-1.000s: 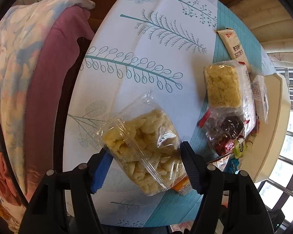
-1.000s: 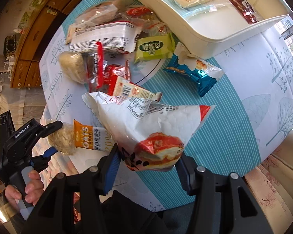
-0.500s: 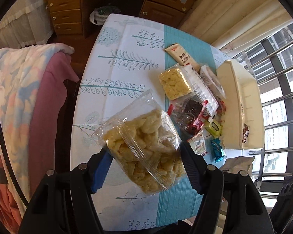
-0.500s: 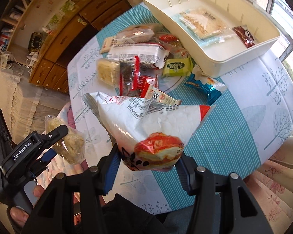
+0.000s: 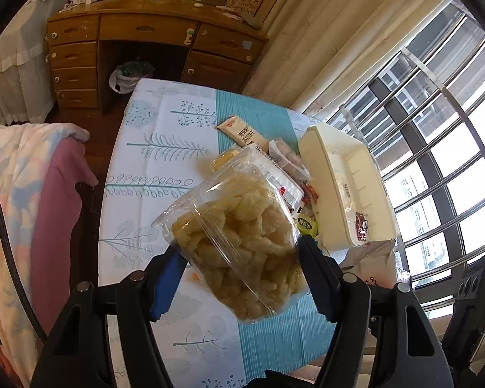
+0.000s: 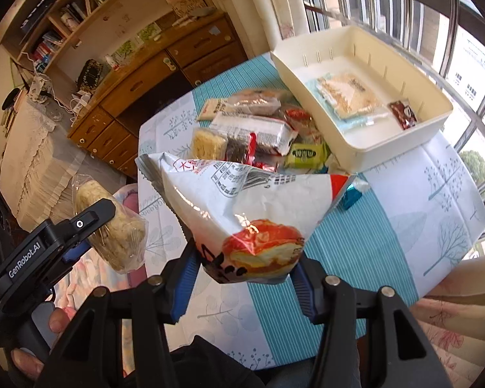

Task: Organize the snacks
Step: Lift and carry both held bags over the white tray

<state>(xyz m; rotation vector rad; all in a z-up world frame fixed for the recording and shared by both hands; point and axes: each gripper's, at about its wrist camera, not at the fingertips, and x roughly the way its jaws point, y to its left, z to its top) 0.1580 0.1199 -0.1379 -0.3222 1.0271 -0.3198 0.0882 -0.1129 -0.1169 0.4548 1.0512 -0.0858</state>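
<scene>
My left gripper (image 5: 239, 265) is shut on a clear bag of yellow puffed snacks (image 5: 239, 242), held up above the table. The same bag (image 6: 116, 226) and the left gripper (image 6: 90, 226) show at the left of the right wrist view. My right gripper (image 6: 245, 265) is shut on a white snack bag with a red picture (image 6: 242, 207), also lifted off the table. A cream plastic bin (image 6: 404, 148) stands at the table's far right with a flat cracker pack (image 6: 349, 97) and a small dark red packet (image 6: 402, 114) inside. A pile of loose snacks (image 6: 258, 129) lies beside the bin.
The round table (image 6: 388, 236) has a white and teal leaf-print cloth. A chair draped with pink and floral fabric (image 5: 32, 194) stands at its left. A wooden desk with drawers (image 5: 145, 48) is beyond, and barred windows (image 5: 436, 129) run along the right.
Both grippers have risen and tilted up with their bags still held. The table now looks farther away, and the desk, shelves and windows have come into view.
</scene>
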